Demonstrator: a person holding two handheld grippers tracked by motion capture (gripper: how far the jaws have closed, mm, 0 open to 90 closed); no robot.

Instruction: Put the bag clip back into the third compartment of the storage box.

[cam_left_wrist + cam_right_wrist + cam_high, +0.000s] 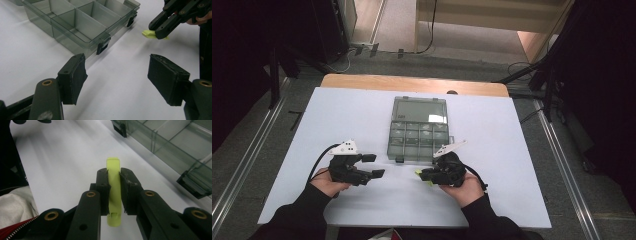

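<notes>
Yellow-green clip pinched tight in right gripper, near the organizer box; left gripper wide open, empty.

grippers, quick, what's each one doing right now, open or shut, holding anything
Left gripper: open, nothing between its jaws.
Right gripper: shut on the yellow-green clip.

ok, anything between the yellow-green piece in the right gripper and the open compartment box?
Nothing visible. The right gripper is shut on the yellow-green piece, and only bare white table lies between it and the compartment box. The left gripper, open, sits off to the side.
</notes>
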